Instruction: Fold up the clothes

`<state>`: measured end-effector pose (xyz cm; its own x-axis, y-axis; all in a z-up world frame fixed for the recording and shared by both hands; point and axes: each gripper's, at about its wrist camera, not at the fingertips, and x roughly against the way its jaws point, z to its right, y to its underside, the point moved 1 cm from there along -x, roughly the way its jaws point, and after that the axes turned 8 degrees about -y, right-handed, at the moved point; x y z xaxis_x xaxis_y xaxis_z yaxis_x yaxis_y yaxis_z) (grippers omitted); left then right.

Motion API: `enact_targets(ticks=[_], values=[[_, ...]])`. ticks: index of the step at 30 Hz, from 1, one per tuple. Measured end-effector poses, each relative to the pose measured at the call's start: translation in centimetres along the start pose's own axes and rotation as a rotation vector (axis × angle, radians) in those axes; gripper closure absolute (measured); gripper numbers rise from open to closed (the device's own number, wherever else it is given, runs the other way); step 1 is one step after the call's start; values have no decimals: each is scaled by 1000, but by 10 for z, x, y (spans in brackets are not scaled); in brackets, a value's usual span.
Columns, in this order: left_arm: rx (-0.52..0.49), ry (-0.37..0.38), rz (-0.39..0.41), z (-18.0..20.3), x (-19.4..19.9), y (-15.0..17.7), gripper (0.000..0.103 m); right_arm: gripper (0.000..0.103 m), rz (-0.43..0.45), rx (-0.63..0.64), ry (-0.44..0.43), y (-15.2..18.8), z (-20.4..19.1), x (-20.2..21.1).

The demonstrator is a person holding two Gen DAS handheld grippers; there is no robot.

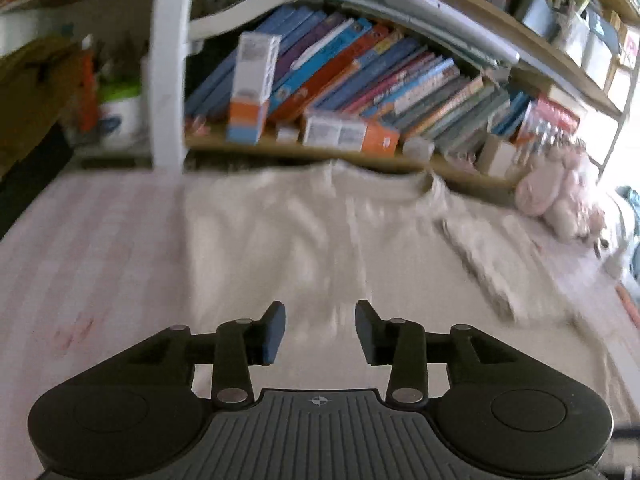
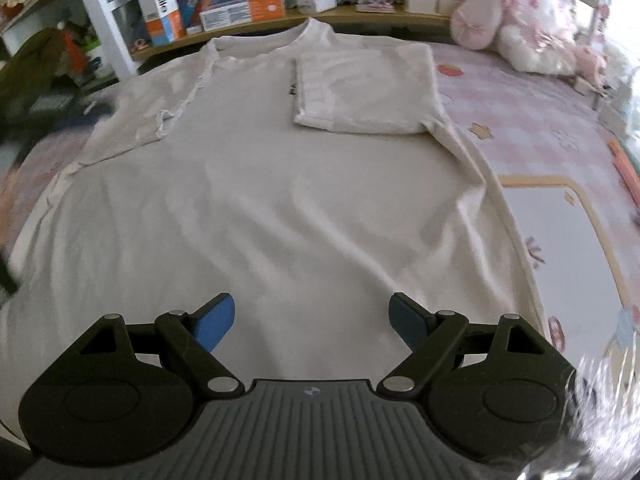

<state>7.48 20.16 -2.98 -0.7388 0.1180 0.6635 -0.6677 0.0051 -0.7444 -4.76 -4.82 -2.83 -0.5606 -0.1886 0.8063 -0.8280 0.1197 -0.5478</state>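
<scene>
A cream T-shirt (image 2: 260, 184) lies flat on the bed, collar toward the bookshelf. Its right sleeve (image 2: 360, 88) is folded in over the chest; the left sleeve (image 2: 132, 120) lies spread out. In the blurred left wrist view the same T-shirt (image 1: 320, 232) fills the middle, with the folded sleeve (image 1: 484, 264) at right. My left gripper (image 1: 320, 330) hovers open above the shirt's lower part, nothing between its fingers. My right gripper (image 2: 311, 320) stands wide open over the hem area, empty too.
A pink patterned bedsheet (image 2: 520, 112) covers the bed. A low shelf of books (image 1: 360, 76) and boxes (image 2: 160, 12) runs along the far edge. A pink and white plush toy (image 2: 524, 20) sits at the far right. A white post (image 1: 168, 64) rises at left.
</scene>
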Motion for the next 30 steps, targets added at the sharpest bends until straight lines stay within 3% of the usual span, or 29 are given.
enact_targets(ticks=[2, 6, 8, 18, 30], values=[[-4, 3, -15, 1, 15, 17, 64, 20, 1, -19, 16, 5, -1, 2], [-23, 12, -8, 12, 37, 37, 47, 20, 12, -22, 39, 11, -8, 7], [-36, 19, -6, 19, 46, 46, 43, 20, 18, 6, 43, 14, -15, 11], [-59, -2, -42, 56, 77, 73, 36, 20, 86, 114, 2, 25, -6, 39], [-150, -63, -10, 147, 122, 95, 31, 20, 165, 184, -75, 51, 29, 80]])
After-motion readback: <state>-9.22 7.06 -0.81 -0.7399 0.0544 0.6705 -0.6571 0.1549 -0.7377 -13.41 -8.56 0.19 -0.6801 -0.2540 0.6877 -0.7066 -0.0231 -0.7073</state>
